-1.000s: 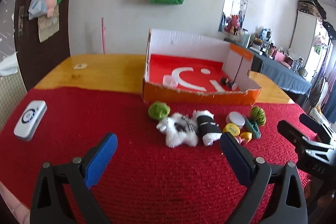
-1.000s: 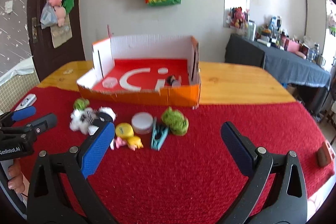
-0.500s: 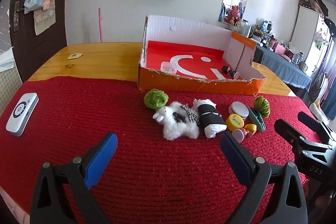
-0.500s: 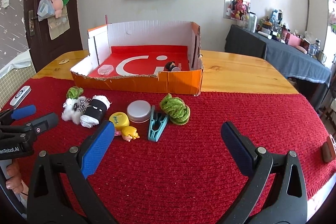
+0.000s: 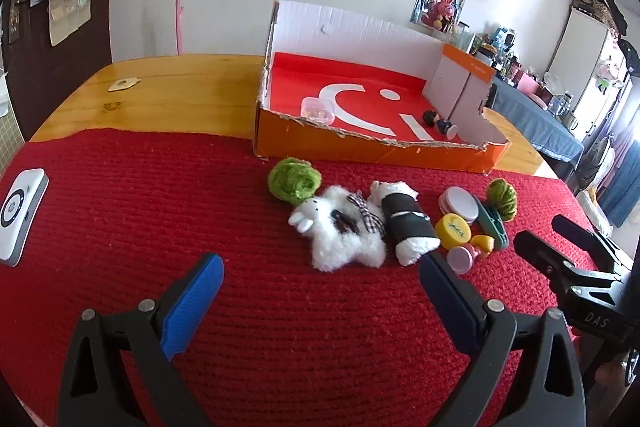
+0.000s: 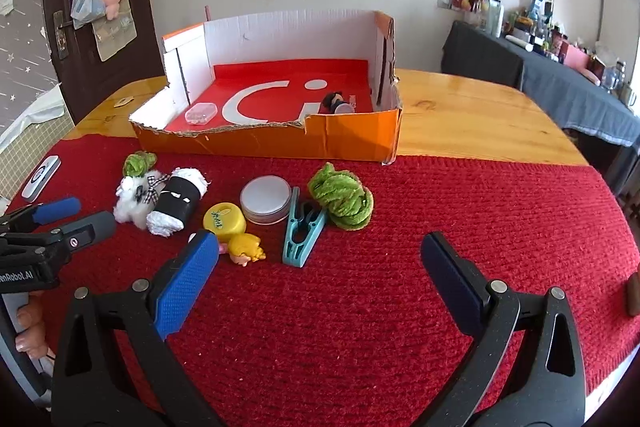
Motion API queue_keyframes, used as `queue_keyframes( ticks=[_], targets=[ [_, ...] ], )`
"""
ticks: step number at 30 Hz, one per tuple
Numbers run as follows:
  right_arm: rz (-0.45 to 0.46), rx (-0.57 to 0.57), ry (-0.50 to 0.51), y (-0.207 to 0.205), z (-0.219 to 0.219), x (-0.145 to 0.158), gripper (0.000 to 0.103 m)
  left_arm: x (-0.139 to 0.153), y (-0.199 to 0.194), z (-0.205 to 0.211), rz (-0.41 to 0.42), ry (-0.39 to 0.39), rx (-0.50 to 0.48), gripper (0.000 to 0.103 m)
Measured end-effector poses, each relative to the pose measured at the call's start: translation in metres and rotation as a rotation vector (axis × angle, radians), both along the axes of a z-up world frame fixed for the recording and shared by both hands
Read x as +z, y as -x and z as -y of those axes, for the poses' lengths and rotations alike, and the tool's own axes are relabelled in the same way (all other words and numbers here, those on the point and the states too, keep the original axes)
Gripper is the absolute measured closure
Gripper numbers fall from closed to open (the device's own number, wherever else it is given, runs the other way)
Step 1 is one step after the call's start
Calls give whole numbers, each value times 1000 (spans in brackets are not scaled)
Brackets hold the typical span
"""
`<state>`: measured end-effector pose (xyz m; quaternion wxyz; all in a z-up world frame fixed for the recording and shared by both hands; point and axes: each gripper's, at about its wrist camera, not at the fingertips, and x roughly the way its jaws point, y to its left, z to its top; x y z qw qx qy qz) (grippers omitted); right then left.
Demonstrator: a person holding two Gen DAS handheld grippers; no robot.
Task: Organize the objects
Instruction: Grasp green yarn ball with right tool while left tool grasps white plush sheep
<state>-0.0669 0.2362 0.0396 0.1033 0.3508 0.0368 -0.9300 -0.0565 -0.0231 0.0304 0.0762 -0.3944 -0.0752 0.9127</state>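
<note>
Small items lie in a row on the red cloth (image 5: 120, 211): a white plush toy (image 5: 340, 231) (image 6: 134, 197), a black-and-white plush roll (image 5: 404, 219) (image 6: 178, 201), two green yarn bundles (image 5: 294, 179) (image 6: 342, 197), a round white tin (image 6: 266, 199), a yellow cap (image 6: 224, 221), a small blonde doll (image 6: 244, 253) and a teal clip (image 6: 302, 237). Behind them stands an open orange cardboard box (image 5: 360, 143) (image 6: 352, 139) holding a clear case (image 5: 318, 109) and a small figure (image 6: 336, 103). My left gripper (image 5: 320, 277) is open, just short of the white plush. My right gripper (image 6: 320, 253) is open, near the teal clip.
A white remote (image 5: 20, 215) lies at the cloth's left edge. Bare wooden tabletop (image 6: 480, 123) extends behind and right of the box. A brown object (image 6: 633, 293) sits at the cloth's far right edge. A hand (image 6: 30, 323) holds the left gripper.
Both grippers have moved forward and lower toward the row of items, which now looks closer. Both stay open. Nothing on the cloth has moved.
</note>
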Motion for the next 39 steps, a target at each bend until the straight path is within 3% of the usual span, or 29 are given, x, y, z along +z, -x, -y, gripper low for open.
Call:
queue_keyframes(
  ticks=[5, 14, 22, 27, 29, 33, 35, 36, 39],
  targets=[
    [54, 17, -21, 15, -1, -1, 0, -5, 12, -2, 66, 14, -42, 3],
    [106, -1, -95, 39, -8, -3, 0, -9, 32, -6, 113, 74, -57, 3],
    [188, 24, -56, 65, -24, -8, 0, -12, 44, -9, 126, 88, -83, 3],
    [214, 64, 9, 77, -31, -12, 1, -11, 48, -11, 123, 87, -106, 11],
    [230, 95, 56, 80, -34, -15, 15, -11, 48, -11, 116, 78, -112, 14],
    [235, 134, 124, 79, -36, -18, 37, -9, 47, -13, 101, 52, -145, 33],
    [237, 175, 162, 76, -35, -17, 66, -9, 46, -15, 95, 42, -160, 41],
    [242, 189, 180, 76, -33, -17, 67, -8, 45, -16, 95, 39, -167, 47],
    [214, 192, 150, 71, -29, -15, 67, -8, 44, -17, 89, 31, -170, 50]
  ],
)
